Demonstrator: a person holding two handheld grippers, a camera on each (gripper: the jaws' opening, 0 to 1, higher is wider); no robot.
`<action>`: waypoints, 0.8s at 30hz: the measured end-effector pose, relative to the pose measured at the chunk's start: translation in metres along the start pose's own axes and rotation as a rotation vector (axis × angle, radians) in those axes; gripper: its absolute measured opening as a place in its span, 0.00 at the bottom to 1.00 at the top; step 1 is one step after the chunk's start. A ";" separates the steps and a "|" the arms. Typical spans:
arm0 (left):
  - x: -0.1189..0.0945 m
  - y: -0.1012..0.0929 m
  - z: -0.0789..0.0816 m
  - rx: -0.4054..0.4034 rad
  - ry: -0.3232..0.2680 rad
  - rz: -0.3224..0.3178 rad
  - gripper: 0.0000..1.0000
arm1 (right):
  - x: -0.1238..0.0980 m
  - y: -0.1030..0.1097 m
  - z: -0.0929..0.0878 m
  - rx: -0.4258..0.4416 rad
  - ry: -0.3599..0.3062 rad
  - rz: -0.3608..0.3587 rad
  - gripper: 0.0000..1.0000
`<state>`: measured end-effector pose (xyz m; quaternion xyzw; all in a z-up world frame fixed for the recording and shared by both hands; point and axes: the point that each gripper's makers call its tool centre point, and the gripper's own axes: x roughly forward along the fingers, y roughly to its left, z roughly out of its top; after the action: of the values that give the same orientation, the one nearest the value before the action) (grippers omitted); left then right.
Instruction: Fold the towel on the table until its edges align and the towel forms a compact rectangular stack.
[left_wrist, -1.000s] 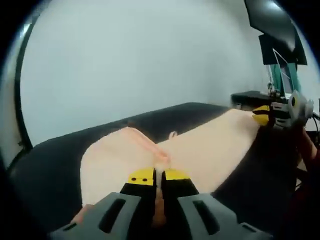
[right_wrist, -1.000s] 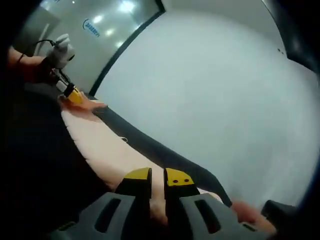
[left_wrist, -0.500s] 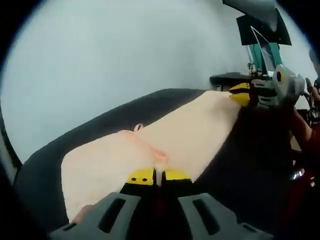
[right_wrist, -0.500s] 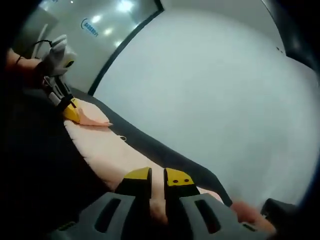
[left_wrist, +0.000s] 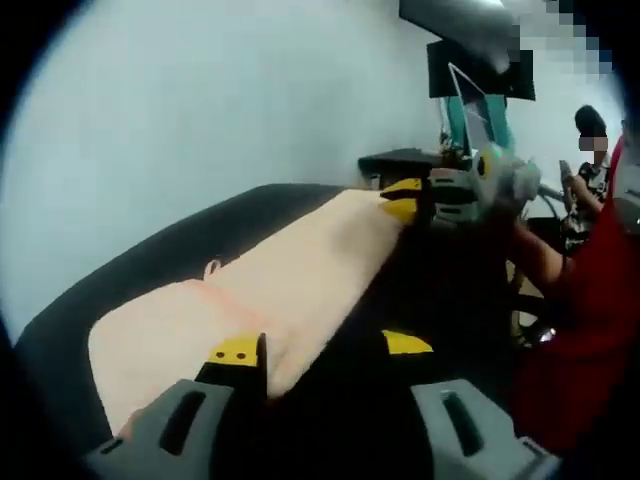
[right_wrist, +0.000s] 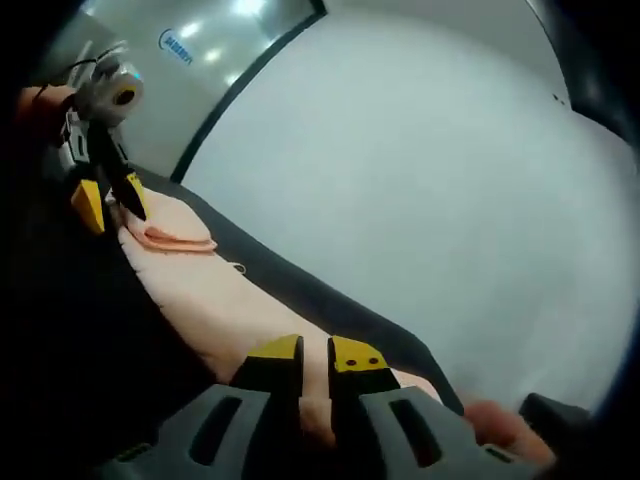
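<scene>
Tabletop (left_wrist: 120, 290): dark surface carrying the whole job; its far edge runs against a pale wall in both views.

Towel (left_wrist: 280, 290): peach cloth lying as a long narrow strip on the tabletop, at least two layers thick along the strip, from what I can see. One end lies in front of my left jaws, the other runs to my right jaws.

Task progress: I judge the lengthwise fold done, since the strip lies flat with its long edges roughly together. Remaining, in my judgement: bring one short end over the other, align the edges, finish as a compact rectangle. I cannot confirm corner alignment from these views.

Folded end (right_wrist: 170, 237): in the right gripper view a small stacked lip of towel sits at the far end of the strip, just beside my left gripper.

Left gripper (left_wrist: 320, 350): jaws stand wide apart and hold nothing. The towel's near edge lies beside the left jaw and does not sit between the two; the gap between them shows dark tabletop.

Right gripper (right_wrist: 315, 352): jaws drawn close together with towel fabric pinched between them at the strip's near end. In the left gripper view this same gripper sits at the strip's far corner.

Loop tag (left_wrist: 212, 267): small loop on the towel's far long edge.
</scene>
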<state>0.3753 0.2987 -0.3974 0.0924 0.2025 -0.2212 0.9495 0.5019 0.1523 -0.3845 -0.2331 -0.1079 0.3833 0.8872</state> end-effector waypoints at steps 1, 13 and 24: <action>-0.005 0.010 0.009 -0.005 -0.018 0.014 0.35 | 0.000 -0.001 0.001 0.003 -0.004 -0.003 0.07; 0.029 0.085 -0.028 -0.113 0.027 0.061 0.30 | 0.001 -0.005 -0.002 0.010 0.005 -0.025 0.08; -0.015 0.092 0.029 0.074 -0.144 0.041 0.28 | -0.048 -0.122 -0.068 0.813 0.204 -0.412 0.10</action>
<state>0.4148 0.3788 -0.3570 0.1156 0.1232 -0.2152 0.9618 0.5715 0.0222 -0.3838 0.1233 0.0951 0.1853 0.9703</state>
